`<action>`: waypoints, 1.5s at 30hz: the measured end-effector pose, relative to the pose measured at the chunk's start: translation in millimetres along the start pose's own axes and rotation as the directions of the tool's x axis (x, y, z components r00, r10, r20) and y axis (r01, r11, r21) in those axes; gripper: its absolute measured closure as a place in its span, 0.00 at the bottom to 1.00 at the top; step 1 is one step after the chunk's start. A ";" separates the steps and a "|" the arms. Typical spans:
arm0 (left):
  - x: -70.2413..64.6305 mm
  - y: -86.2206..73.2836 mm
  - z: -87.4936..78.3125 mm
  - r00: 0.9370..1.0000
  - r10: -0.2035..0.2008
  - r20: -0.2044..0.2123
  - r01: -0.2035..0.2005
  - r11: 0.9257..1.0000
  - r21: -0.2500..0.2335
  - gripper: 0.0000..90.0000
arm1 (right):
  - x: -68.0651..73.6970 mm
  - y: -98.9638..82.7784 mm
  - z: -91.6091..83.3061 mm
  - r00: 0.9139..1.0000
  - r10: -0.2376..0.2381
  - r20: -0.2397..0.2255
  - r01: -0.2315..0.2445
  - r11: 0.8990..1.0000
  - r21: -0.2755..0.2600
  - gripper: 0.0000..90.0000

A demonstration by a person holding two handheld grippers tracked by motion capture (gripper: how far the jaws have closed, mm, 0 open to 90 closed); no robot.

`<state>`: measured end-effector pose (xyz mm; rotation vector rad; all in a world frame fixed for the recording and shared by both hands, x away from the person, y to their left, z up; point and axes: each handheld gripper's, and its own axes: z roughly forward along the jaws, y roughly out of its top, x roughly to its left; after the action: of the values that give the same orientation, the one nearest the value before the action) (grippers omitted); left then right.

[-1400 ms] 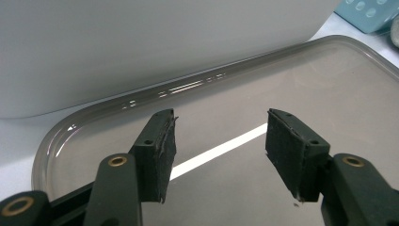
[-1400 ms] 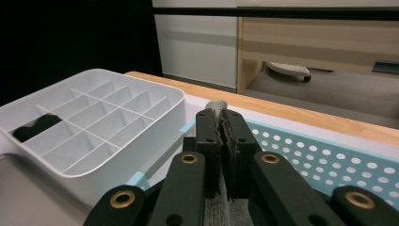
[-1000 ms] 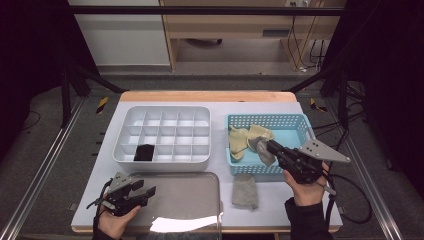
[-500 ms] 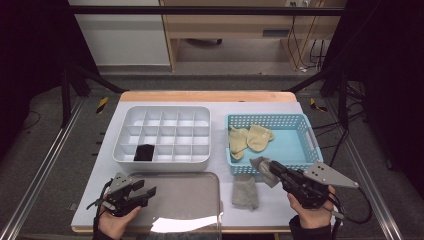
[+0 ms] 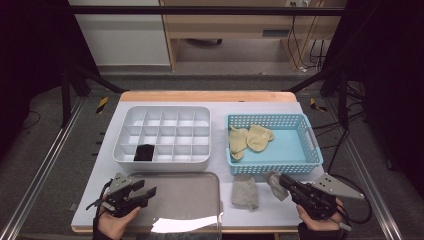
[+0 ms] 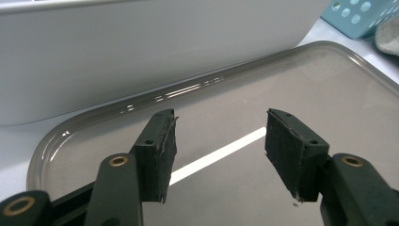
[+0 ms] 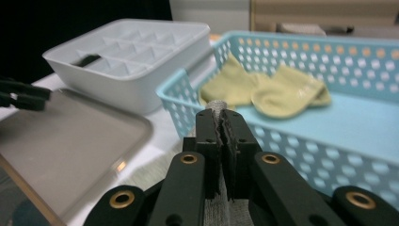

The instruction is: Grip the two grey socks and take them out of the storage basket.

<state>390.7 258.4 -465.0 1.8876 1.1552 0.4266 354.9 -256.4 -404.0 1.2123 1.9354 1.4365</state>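
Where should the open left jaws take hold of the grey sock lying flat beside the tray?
Judging by its pose, take the grey sock at its near end, coming from above with the left gripper. It lies flat and limp on the table, with the tray close on its left, so a side approach looks cramped.

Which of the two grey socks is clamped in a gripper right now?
The grey sock nearer the right gripper, just in front of the blue basket; the jaws are shut on it. The other grey sock lies free on the table beside the tray.
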 end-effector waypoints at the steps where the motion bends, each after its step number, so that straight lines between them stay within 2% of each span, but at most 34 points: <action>1: 0.1 -0.1 0.1 1.000 0.000 0.000 0.000 1.000 0.001 0.47 | -2.4 -3.2 1.6 1.000 0.011 0.001 -0.011 1.000 0.010 0.96; 3: -0.2 -0.3 0.3 1.000 -0.001 0.001 0.001 1.000 0.005 0.47 | -6.7 -8.6 5.4 0.999 0.024 0.023 -0.025 0.999 0.037 0.96; 7: -0.5 -0.3 0.4 1.000 0.000 0.003 0.000 1.000 0.003 0.47 | -14.2 -16.1 11.2 0.996 0.018 0.087 -0.026 0.996 0.089 0.96; 12: -0.8 -0.5 0.7 1.000 0.000 0.003 -0.001 1.000 0.005 0.47 | -25.9 -28.3 21.0 0.988 0.019 0.151 -0.042 0.987 0.153 0.96; 14: -1.1 -0.4 0.5 1.000 0.001 0.002 -0.001 1.000 0.003 0.47 | -30.0 -33.7 25.3 0.983 0.016 0.185 -0.048 0.984 0.169 0.95; 16: -1.2 -0.3 0.8 1.000 0.002 0.002 -0.002 1.000 0.005 0.47 | -33.4 -38.8 29.8 0.980 0.021 0.199 -0.057 0.983 0.176 0.95; 20: -1.4 -0.1 0.7 1.000 0.005 0.003 -0.005 1.000 0.006 0.48 | -36.6 -44.8 37.4 0.970 -0.017 0.242 -0.031 0.981 0.194 0.91; 23: -1.6 0.3 0.1 1.000 0.007 0.002 -0.007 1.000 0.007 0.48 | -38.7 -46.4 39.2 0.968 -0.008 0.252 -0.043 0.980 0.195 0.87; 27: -1.9 0.7 -0.4 1.000 0.003 0.003 -0.003 1.000 0.002 0.48 | -37.6 -42.7 35.6 0.967 -0.015 0.255 -0.026 0.987 0.157 0.78; 30: -1.4 1.1 -1.2 1.000 0.000 0.002 0.000 1.000 -0.003 0.48 | -34.8 -37.1 31.1 0.967 -0.014 0.255 -0.016 0.993 0.118 0.76; 33: -1.2 1.2 -1.4 1.000 -0.002 0.001 0.002 1.000 -0.001 0.48 | -28.1 -32.4 29.7 0.972 -0.014 0.236 -0.010 0.995 0.100 0.74; 40: -1.8 1.7 -2.0 1.000 0.001 0.004 -0.001 1.000 -0.004 0.48 | 0.8 -20.7 38.4 0.985 -0.054 0.161 0.038 0.994 0.102 0.70; 45: -2.2 1.8 -1.9 1.000 0.002 0.004 -0.002 1.000 -0.003 0.48 | 26.0 -20.8 54.3 0.997 -0.061 0.057 0.053 0.991 0.122 0.68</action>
<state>389.3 257.0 -462.2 1.8863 1.1490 0.4253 374.8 -207.0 -439.1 1.2286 2.0234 1.2551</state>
